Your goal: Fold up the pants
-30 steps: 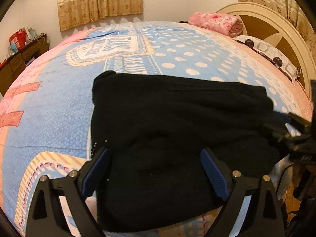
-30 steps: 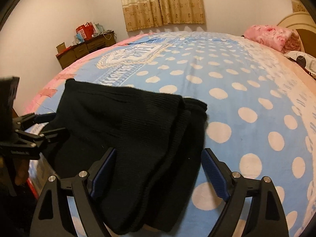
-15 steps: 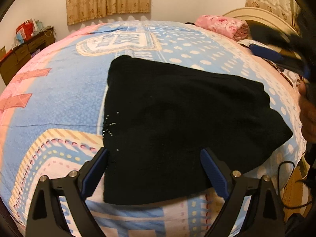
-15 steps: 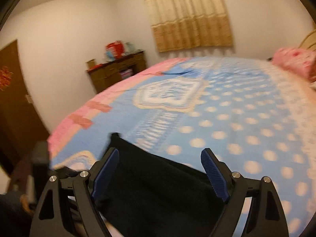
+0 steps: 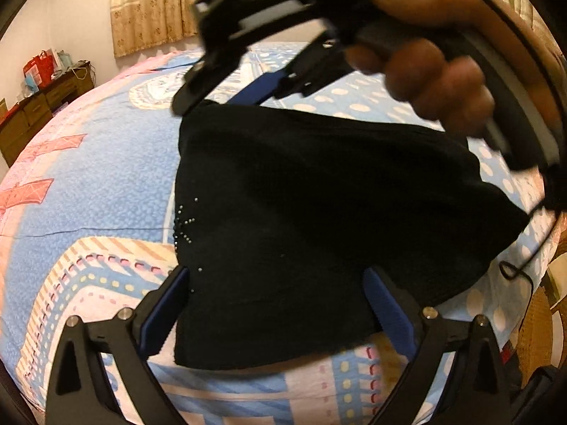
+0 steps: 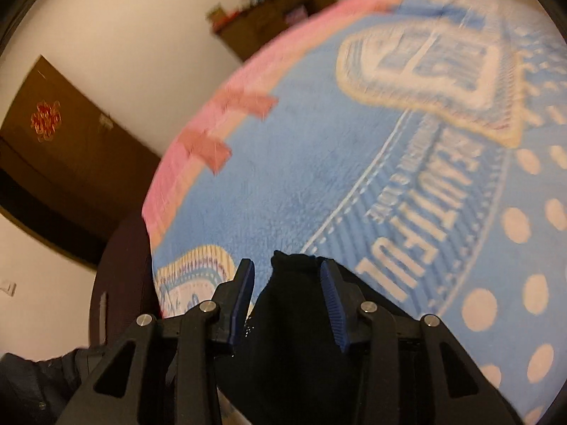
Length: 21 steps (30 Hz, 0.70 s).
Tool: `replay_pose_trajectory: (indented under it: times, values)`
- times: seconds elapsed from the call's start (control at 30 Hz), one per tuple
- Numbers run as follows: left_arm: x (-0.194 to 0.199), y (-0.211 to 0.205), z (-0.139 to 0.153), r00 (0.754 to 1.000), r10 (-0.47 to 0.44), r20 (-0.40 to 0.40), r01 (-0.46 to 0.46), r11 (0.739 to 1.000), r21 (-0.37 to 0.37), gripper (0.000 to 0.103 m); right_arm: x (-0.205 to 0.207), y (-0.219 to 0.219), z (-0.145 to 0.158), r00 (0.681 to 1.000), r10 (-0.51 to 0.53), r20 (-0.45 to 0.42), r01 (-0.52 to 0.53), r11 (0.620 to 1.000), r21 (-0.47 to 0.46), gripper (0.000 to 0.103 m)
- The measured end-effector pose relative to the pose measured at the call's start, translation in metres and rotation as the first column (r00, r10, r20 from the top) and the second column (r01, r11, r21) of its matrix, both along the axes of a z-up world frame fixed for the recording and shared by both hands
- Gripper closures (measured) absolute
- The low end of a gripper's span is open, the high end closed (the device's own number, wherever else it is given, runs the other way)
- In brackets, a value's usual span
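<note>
Black folded pants [image 5: 312, 212] lie on the blue dotted bedcover [image 5: 99, 184] near the bed's front edge. My left gripper [image 5: 274, 279] is open, its blue pads [image 5: 166, 304] either side of the pants' near part. A hand [image 5: 425, 81] holds my right gripper [image 5: 216, 101] across the top of the left wrist view, down at the pants' far left corner. In the right wrist view that corner [image 6: 290, 272] sits between the closing jaws of the right gripper [image 6: 287, 283]. A gap still shows at the left pad [image 6: 244, 294].
A wooden dresser [image 5: 35, 106] with bags stands by the far wall under a curtain [image 5: 152, 3]. A brown door [image 6: 53, 163] is off the bed's left side. A thin black cable [image 5: 514, 272] hangs over the bed's right edge.
The right gripper swung from the pants' right end across to their far left corner, and its jaws narrowed around the fabric. The left gripper stayed put and open.
</note>
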<state>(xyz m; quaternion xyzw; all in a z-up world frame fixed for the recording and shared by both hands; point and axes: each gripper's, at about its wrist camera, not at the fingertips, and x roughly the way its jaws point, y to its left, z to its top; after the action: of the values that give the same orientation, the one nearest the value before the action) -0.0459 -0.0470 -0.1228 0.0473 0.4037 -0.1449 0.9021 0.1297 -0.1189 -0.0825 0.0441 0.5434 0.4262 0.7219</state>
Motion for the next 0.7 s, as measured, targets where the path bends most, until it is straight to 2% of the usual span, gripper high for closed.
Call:
replay_pose_trajectory:
  times: [0.13,0.2,0.23,0.27,0.4,0.5,0.7]
  values:
    - [0.004,0.001,-0.002,1.0,-0.003,-0.019,0.002,1.0,-0.012,0.0,0.019,0.017,-0.017,0.986,0.064,-0.151,-0.072,0.996,-0.044,0.062]
    - [0.008,0.0,-0.003,1.0,-0.001,-0.026,0.001,1.0,-0.016,0.0,0.02,0.026,-0.022,0.982,0.088,-0.17,-0.102,0.992,-0.078,0.068]
    - [0.009,0.001,-0.004,1.0,-0.001,-0.029,0.001,1.0,-0.019,0.0,0.02,0.03,-0.025,0.982,0.093,-0.165,-0.109,0.99,-0.092,0.071]
    - [0.01,0.0,-0.004,1.0,-0.001,-0.032,0.001,1.0,-0.02,0.0,0.019,0.035,-0.026,0.983,0.098,-0.155,-0.116,0.988,-0.107,0.079]
    - [0.011,0.001,-0.005,0.999,0.008,-0.032,-0.008,1.0,-0.025,0.0,0.01,0.046,-0.029,0.989,0.116,-0.087,-0.128,0.982,-0.141,0.088]
    - [0.01,0.005,-0.006,1.0,0.012,-0.027,-0.012,0.999,-0.03,0.0,0.016,0.038,-0.022,0.998,0.063,-0.022,-0.065,0.991,-0.116,0.09]
    - [0.008,0.0,-0.007,1.0,0.006,-0.022,-0.007,1.0,-0.024,0.0,0.036,0.036,-0.034,1.0,-0.004,-0.027,0.002,0.995,-0.102,0.092]
